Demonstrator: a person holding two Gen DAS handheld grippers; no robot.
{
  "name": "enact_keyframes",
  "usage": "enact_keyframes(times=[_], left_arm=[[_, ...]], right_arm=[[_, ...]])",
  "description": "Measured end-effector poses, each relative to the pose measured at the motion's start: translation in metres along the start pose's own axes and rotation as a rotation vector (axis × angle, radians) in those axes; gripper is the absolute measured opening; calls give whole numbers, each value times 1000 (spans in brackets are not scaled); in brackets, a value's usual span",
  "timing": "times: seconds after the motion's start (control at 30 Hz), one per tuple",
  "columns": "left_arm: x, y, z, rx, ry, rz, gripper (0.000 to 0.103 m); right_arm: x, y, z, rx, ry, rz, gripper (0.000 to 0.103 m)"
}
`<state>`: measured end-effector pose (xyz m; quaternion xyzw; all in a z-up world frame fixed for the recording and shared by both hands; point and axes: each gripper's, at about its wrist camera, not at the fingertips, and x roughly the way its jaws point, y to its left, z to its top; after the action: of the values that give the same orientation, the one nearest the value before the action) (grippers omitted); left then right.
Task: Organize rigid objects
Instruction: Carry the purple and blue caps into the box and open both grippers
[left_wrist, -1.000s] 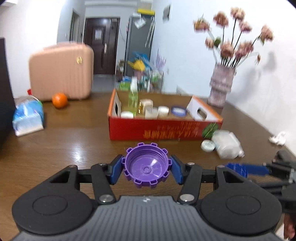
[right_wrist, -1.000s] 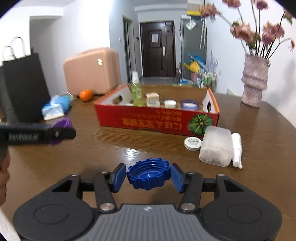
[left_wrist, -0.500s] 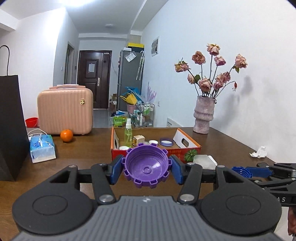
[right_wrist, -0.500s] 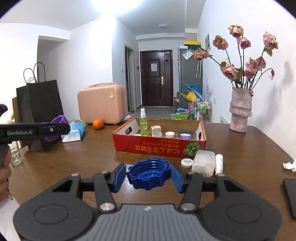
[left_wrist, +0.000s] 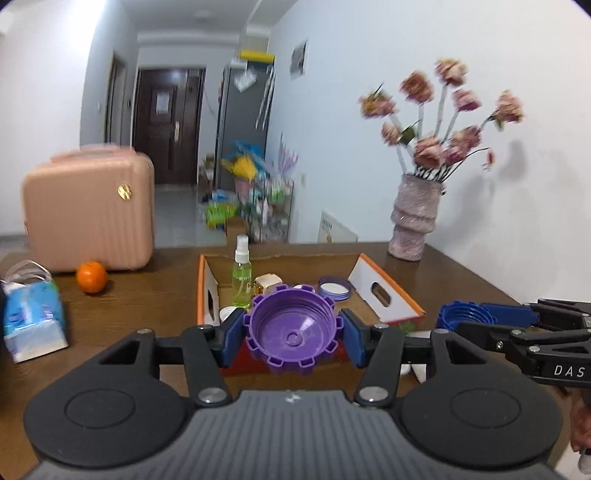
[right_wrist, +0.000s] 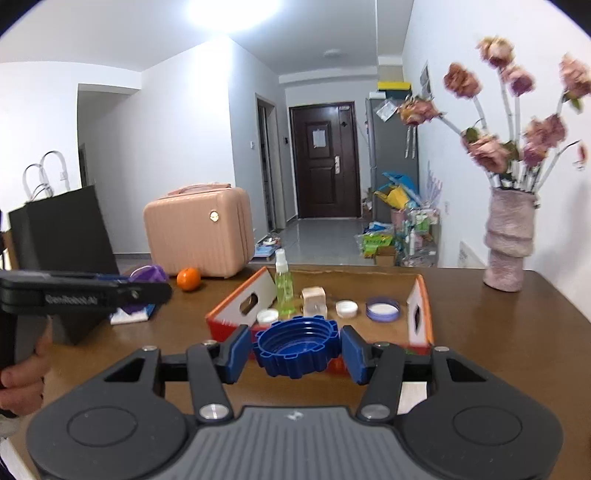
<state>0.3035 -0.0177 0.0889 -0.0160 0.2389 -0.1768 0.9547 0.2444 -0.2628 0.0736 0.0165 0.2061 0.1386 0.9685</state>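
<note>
With a purple cap (left_wrist: 293, 328) pinched between my left fingers (left_wrist: 236, 339) and a blue cap (right_wrist: 295, 349) clamped the same way in my right fingers (right_wrist: 351, 354), both are up in the air just short of the red box (right_wrist: 424, 314), so the job I reckon is dropping them in. Both caps sit hollow side up, and I'd keep them level and lower them onto bare cardboard before letting go.

Inside there's a green spray bottle (right_wrist: 283, 291) standing near the left flap, a small beige bottle (right_wrist: 313, 302), a white lid (right_wrist: 346, 308) and a purple-rimmed lid (right_wrist: 382, 308). That spray bottle looks tippy, so I'd come in over the near wall and stay off it. Open floor looks best front-right.

The two grippers are close side by side, mind the bump. Plenty of bare worktop (right_wrist: 498, 332) to the right, an orange (left_wrist: 91, 281) off left.
</note>
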Motion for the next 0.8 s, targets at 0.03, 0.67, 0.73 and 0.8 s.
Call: enact_keyframes(times=[0.03,0.67,0.73,0.8], left_arm=[[18,4,7,2,29,-8,55],[296,51,23,-32,388,89,55],[294,54,23,-55,388,100,56],[292,57,21,-60,387,95,58]], right_arm=[[18,-6,9,5,13,10,52],[323,-103,29,284,375,-4,54],[328,-104,26,294,399,-4,61],[328,-105,24,304,401,9,61]])
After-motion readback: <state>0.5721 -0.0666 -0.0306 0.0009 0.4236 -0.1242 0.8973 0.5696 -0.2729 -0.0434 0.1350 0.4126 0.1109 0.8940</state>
